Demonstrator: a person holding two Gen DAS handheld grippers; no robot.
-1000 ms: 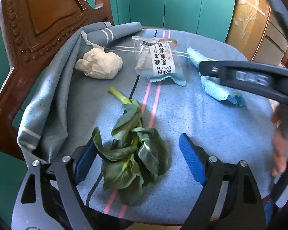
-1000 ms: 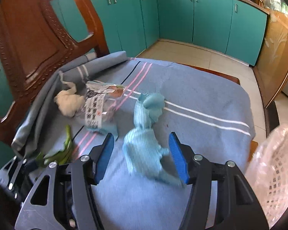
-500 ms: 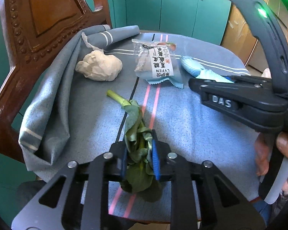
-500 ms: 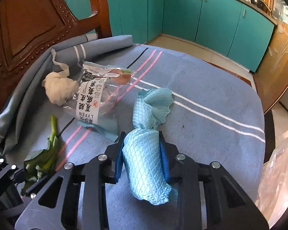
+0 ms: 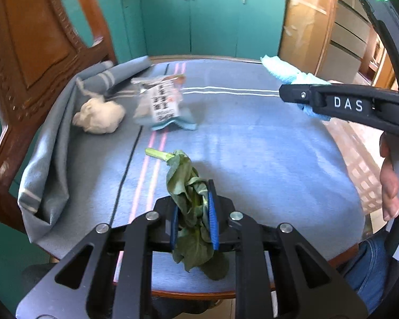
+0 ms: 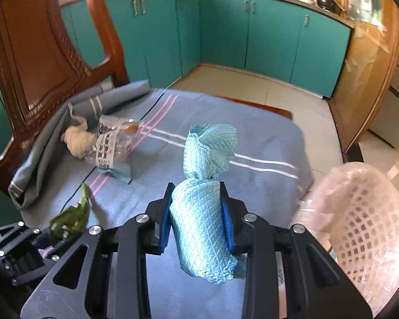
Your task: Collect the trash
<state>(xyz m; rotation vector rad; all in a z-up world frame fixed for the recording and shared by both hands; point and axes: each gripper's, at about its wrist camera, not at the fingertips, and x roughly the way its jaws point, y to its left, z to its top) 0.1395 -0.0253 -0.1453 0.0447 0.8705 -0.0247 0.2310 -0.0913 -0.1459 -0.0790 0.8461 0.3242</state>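
left gripper (image 5: pixel 193 218) now clenched on leafy green (image 5: pixel 188 207) | right gripper (image 6: pixel 198 220) on blue cloth (image 6: pixel 202 223) | both lifted off counter (image 5: pixel 252 143), ready for basket (image 6: pixel 364 228)

I've got open worktop (image 6: pixel 266 143) ahead and to the right, clear through to the lined basket (image 6: pixel 364 228) just off its right edge, while the wrapper (image 6: pixel 111 146), the white wad (image 6: pixel 78 139) and the carved chair back (image 6: pixel 40 61) crowd the left side.
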